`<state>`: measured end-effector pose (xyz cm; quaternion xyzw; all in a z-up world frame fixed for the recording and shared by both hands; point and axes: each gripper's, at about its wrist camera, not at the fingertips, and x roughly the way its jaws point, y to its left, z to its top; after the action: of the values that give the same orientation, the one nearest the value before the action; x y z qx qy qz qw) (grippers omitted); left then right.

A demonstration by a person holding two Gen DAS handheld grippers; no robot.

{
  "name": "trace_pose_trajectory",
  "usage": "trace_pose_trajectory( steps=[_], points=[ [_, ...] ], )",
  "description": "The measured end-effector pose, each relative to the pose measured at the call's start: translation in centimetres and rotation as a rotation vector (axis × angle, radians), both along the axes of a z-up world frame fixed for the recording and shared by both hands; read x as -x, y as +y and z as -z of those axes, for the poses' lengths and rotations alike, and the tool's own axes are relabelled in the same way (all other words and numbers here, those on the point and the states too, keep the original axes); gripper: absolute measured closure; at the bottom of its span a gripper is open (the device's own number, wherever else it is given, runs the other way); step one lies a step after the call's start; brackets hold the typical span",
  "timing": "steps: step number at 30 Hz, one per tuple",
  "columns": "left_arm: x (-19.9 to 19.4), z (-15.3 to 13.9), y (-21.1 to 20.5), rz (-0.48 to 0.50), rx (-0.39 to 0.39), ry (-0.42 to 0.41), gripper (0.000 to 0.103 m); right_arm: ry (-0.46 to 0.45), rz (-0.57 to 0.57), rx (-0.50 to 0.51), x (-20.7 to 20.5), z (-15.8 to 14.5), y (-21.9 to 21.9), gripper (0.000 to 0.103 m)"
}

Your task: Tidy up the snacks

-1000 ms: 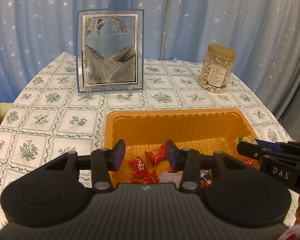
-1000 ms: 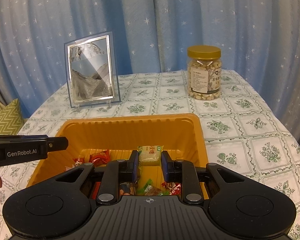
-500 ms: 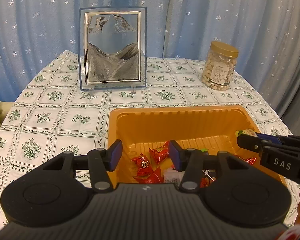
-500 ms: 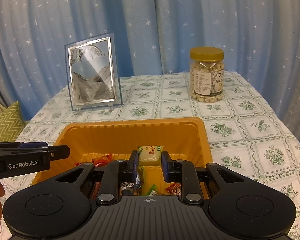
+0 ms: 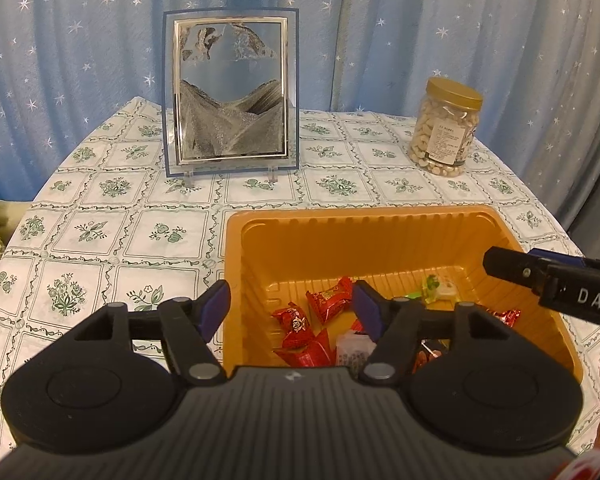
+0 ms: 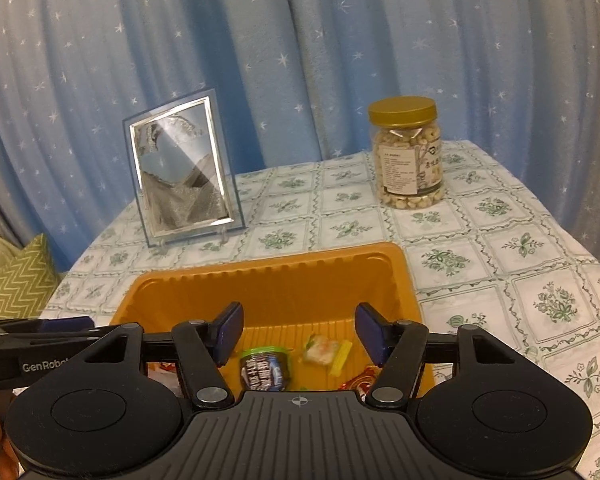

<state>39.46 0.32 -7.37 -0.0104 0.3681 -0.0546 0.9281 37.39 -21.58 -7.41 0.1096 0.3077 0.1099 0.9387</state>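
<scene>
An orange plastic tray (image 5: 380,236) (image 6: 268,284) sits on the patterned tablecloth and holds wrapped snacks. Red candies (image 5: 328,304) lie near its left side. A yellow-green snack packet (image 6: 326,350) and a dark wrapped snack (image 6: 262,370) lie on the tray floor. My left gripper (image 5: 290,312) is open and empty over the tray's near left edge. My right gripper (image 6: 298,332) is open and empty above the tray, with the yellow-green packet lying below it. The right gripper's finger (image 5: 540,276) shows at the right of the left wrist view.
A framed sand picture (image 5: 230,100) (image 6: 182,176) stands at the back left of the table. A jar of nuts with a gold lid (image 5: 446,126) (image 6: 408,156) stands at the back right. Blue star curtains hang behind. A green cushion (image 6: 16,280) lies left of the table.
My right gripper opened and let go of the yellow-green packet, which now lies in the tray. Both grippers rose and drew back a little. The left gripper opened wider.
</scene>
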Motion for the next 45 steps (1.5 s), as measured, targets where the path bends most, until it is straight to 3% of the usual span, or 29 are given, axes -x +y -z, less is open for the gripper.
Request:
trace_pose_trajectory(
  steps=[9,21,26,32,45],
  points=[
    [0.0,0.1,-0.1,-0.007,-0.011,-0.004,0.034,0.012,0.001,0.023,0.0,0.1,0.1,0.041],
    [0.5,-0.3,0.0,-0.021,-0.008,-0.022,0.013,-0.004,-0.001,0.059,0.5,-0.3,0.4,0.041],
    [1.2,-0.7,0.0,-0.036,-0.036,-0.044,0.006,-0.022,0.018,0.06,1.1,-0.6,0.2,0.029],
    [2.5,-0.9,0.2,-0.039,-0.039,-0.051,0.0,-0.029,0.023,0.061,2.1,-1.1,0.0,0.026],
    [7.5,-1.6,0.3,-0.037,0.028,-0.052,0.0,-0.018,0.048,0.062,5.9,-1.7,-0.8,0.024]
  ],
)
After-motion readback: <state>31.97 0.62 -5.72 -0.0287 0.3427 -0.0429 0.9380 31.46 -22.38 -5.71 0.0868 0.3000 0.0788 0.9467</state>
